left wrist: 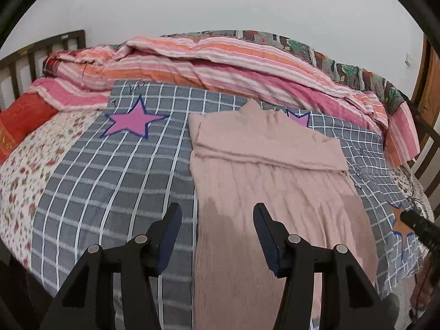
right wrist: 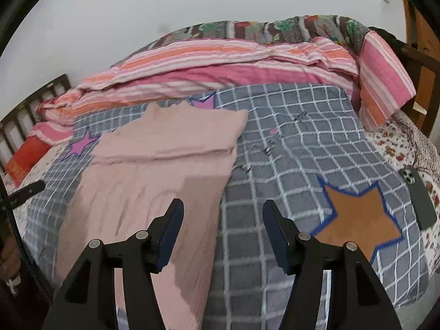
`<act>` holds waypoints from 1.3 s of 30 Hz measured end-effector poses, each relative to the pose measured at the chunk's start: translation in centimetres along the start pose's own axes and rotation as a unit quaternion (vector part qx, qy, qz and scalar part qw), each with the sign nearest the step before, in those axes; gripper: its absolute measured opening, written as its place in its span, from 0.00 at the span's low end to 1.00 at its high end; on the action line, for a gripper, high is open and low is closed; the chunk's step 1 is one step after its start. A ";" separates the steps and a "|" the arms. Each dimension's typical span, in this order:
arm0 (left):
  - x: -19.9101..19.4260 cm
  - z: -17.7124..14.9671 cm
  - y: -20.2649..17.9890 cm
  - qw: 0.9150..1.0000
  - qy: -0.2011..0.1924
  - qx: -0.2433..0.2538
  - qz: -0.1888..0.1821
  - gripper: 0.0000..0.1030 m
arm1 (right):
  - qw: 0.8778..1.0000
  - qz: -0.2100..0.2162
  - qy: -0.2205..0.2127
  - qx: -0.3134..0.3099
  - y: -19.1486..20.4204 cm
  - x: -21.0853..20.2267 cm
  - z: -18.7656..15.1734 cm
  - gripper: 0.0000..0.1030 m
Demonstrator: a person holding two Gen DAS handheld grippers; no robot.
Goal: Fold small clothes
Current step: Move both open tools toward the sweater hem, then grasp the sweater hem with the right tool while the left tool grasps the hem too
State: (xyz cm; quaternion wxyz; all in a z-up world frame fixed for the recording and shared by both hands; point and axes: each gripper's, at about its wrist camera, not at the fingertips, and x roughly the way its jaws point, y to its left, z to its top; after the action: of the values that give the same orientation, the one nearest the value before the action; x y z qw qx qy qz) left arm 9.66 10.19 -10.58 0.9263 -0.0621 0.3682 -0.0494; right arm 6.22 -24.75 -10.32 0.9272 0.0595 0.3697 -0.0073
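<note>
Your left gripper hangs with its jaws spread wide, nothing between them, straddling the left edge of the pink sweater. The sweater lies flat on the grey checked blanket, neck pointing to twelve o'clock, its top part folded down across the body. A pink star is printed on the blanket at about eleven o'clock from the sweater.

Your right gripper is also released and empty, poised over the sweater's right edge, left finger above the knit, right finger above the blanket. At three o'clock there is an orange star, and beyond it a dark phone lying face down on the flowered sheet. The striped quilt is bunched along the far side at twelve o'clock. There's no readable writing or brand on anything; the gold marks on the red pillow are too blurred to make out.
</note>
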 end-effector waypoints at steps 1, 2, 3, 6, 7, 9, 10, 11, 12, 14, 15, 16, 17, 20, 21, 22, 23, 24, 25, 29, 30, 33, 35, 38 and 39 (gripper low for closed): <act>-0.4 -0.5 0.2 1.000 0.003 -0.003 0.001 0.59 | 1.000 0.000 0.000 -0.006 0.3 -0.4 -0.7 0.57; -0.7 -1.2 0.6 1.000 0.004 -0.008 0.003 0.62 | 1.000 -0.001 -0.001 -0.011 0.4 -0.8 -1.4 0.57; -1.0 -1.8 0.9 1.000 0.002 -0.013 0.006 0.64 | 1.000 -0.002 -0.001 -0.015 0.6 -1.0 -2.1 0.55; -1.5 -3.5 1.7 1.000 0.005 -0.018 0.015 0.64 | 1.000 -0.006 0.004 -0.025 1.0 -1.2 -4.4 0.41; -1.6 -4.1 2.0 1.000 0.008 -0.019 0.018 0.64 | 1.000 -0.005 0.009 -0.024 1.1 -1.1 -5.2 0.41; -1.7 -5.2 2.4 1.000 0.010 -0.022 0.019 0.64 | 1.000 0.004 0.013 -0.022 1.1 -0.9 -6.3 0.41; -1.6 -5.8 2.6 0.999 0.013 -0.022 0.019 0.64 | 1.000 0.012 0.017 -0.023 1.2 -0.7 -7.0 0.41; -1.5 -6.3 2.7 0.999 0.016 -0.022 0.018 0.64 | 0.999 0.015 0.018 -0.024 1.2 -0.6 -7.3 0.41; -1.2 -6.8 2.8 0.999 0.021 -0.022 0.016 0.64 | 0.999 0.018 0.019 -0.025 1.3 -0.4 -7.9 0.41; -0.7 -7.7 3.1 0.999 0.031 -0.026 0.012 0.63 | 0.999 0.026 0.025 -0.026 1.6 -0.1 -8.7 0.41; -0.4 -8.0 3.2 0.999 0.036 -0.027 0.010 0.63 | 0.999 0.030 0.027 -0.026 1.7 0.1 -8.8 0.41; -0.1 -8.4 3.2 0.999 0.041 -0.027 0.006 0.63 | 0.999 0.034 0.030 -0.026 1.8 0.4 -9.2 0.41; 0.2 -8.6 3.2 0.999 0.043 -0.026 0.005 0.63 | 0.999 0.035 0.032 -0.027 1.9 0.7 -9.3 0.41; 1.3 -9.2 2.9 0.998 0.057 -0.022 0.002 0.58 | 0.998 0.035 0.043 -0.026 2.3 1.8 -9.7 0.41; 1.6 -9.3 2.8 0.998 0.060 -0.021 0.001 0.58 | 0.998 0.037 0.045 -0.026 2.4 2.1 -9.8 0.41; 1.9 -9.4 2.7 0.998 0.062 -0.020 -0.002 0.58 | 0.998 0.038 0.048 -0.025 2.5 2.4 -9.9 0.41; 2.0 -9.4 2.7 0.998 0.063 -0.020 -0.003 0.58 | 0.998 0.037 0.050 -0.026 2.6 2.6 -10.0 0.41; 2.2 -9.4 2.6 0.998 0.064 -0.020 -0.004 0.58 | 0.998 0.036 0.051 -0.027 2.8 2.8 -10.1 0.41; 2.5 -9.5 2.6 0.998 0.067 -0.021 -0.007 0.58 | 0.998 0.037 0.052 -0.028 2.8 2.9 -10.2 0.41; 3.4 -9.7 2.4 0.997 0.074 -0.024 -0.011 0.58 | 0.997 0.038 0.055 -0.027 2.9 3.3 -10.4 0.41; 3.6 -9.8 2.4 0.997 0.075 -0.026 -0.013 0.58 | 0.997 0.038 0.056 -0.026 2.9 3.4 -10.4 0.41; 4.1 -10.4 2.7 0.996 0.080 -0.036 -0.019 0.51 | 0.997 0.038 0.058 -0.025 2.9 3.6 -10.6 0.41; 4.4 -10.6 2.9 0.996 0.079 -0.038 -0.025 0.50 | 0.997 0.040 0.059 -0.028 3.0 3.5 -10.9 0.41; 4.8 -10.7 2.9 0.996 0.077 -0.042 -0.027 0.43 | 0.997 0.038 0.064 -0.035 3.2 3.7 -11.2 0.41; 4.7 -10.6 2.8 0.996 0.073 -0.042 -0.031 0.32 | 0.997 0.034 0.065 -0.035 3.4 4.0 -11.2 0.36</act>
State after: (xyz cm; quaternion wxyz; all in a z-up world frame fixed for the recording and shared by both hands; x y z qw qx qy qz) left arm 5.86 11.46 -21.84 0.8914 -0.1086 0.4349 -0.0667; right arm 1.62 -20.01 -20.74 0.9024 0.0400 0.4270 0.0414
